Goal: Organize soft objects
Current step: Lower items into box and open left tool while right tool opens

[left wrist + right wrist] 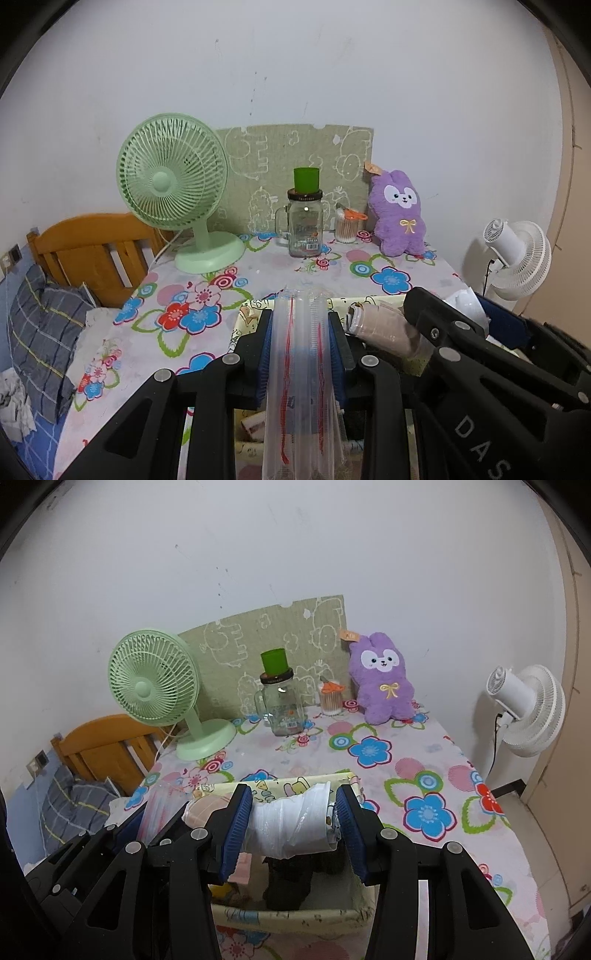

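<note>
My left gripper [301,347] is shut on a stack of clear zip bags with red seal lines [301,369], held upright over a yellow cartoon-print fabric box [245,317]. My right gripper [295,823] has its blue pads on both sides of a white plastic-wrapped roll [291,823] above the same box [291,915]; the pads appear to touch the roll's ends. A beige roll [384,332] lies in the box beside it and also shows in the right wrist view [201,810]. A purple plush bunny [399,214] sits at the table's far right.
On the floral tablecloth [192,314] stand a green desk fan [173,184], a glass jar with a green cup on top [304,221] and a cotton-swab jar [347,227]. A bed with a wooden headboard [88,251] is left, and a white floor fan [528,709] is right.
</note>
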The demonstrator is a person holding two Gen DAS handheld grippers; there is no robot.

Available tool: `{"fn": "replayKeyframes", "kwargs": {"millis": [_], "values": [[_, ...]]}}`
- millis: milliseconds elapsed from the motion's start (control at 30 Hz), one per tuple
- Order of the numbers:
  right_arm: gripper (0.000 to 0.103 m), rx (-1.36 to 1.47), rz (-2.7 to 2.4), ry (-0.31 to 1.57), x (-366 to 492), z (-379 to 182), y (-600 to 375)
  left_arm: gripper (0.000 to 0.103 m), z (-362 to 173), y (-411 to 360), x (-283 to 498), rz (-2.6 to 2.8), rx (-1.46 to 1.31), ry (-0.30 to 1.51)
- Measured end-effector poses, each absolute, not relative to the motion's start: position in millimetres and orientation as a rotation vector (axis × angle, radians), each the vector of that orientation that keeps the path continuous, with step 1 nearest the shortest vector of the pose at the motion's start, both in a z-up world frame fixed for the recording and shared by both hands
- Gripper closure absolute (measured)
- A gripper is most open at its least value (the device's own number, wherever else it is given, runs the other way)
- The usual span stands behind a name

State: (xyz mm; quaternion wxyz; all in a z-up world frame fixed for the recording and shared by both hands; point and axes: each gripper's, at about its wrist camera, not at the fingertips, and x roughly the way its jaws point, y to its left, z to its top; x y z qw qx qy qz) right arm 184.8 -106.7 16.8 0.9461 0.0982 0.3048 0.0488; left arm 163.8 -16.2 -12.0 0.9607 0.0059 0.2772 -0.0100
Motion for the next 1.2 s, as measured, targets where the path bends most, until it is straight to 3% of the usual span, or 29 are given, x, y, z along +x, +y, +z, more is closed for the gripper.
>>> {"fn": "replayKeyframes", "kwargs": {"millis": [400, 500, 567, 733, 867, 1033, 1200], "values": [[0.052, 0.201, 0.103, 0.656, 214.6, -0.4, -103.5, 0.075, -31.3, -12.4, 194.2, -0.027, -0.024, 0.61], [0.052, 0.191, 0.097, 0.663, 219.1, -5.6, -101.9, 0.064, -39.0, -12.1, 200.6, -0.019, -0.019, 0.631], [0.052, 0.178, 0.097, 0.673, 222.9, -11.9, -100.2, 0.049, -45.3, -11.6, 204.7, 0.0, -0.01, 0.644], [0.052, 0.167, 0.101, 0.705, 229.9, -25.9, -98.0, 0.032, -58.1, -5.8, 209.8, 0.026, -0.019, 0.683], [0.052, 0.163, 0.108, 0.711, 233.8, -31.7, -94.9, 0.024, -62.3, -7.7, 209.8, 0.002, -0.009, 0.694], [0.049, 0.166, 0.115, 0.722, 237.8, -37.0, -93.1, 0.022, -64.7, -8.6, 209.1, -0.015, -0.014, 0.704], [0.027, 0.183, 0.144, 0.723, 240.1, -38.5, -93.1, 0.018, -64.4, -8.8, 207.5, -0.034, -0.021, 0.714]]}}
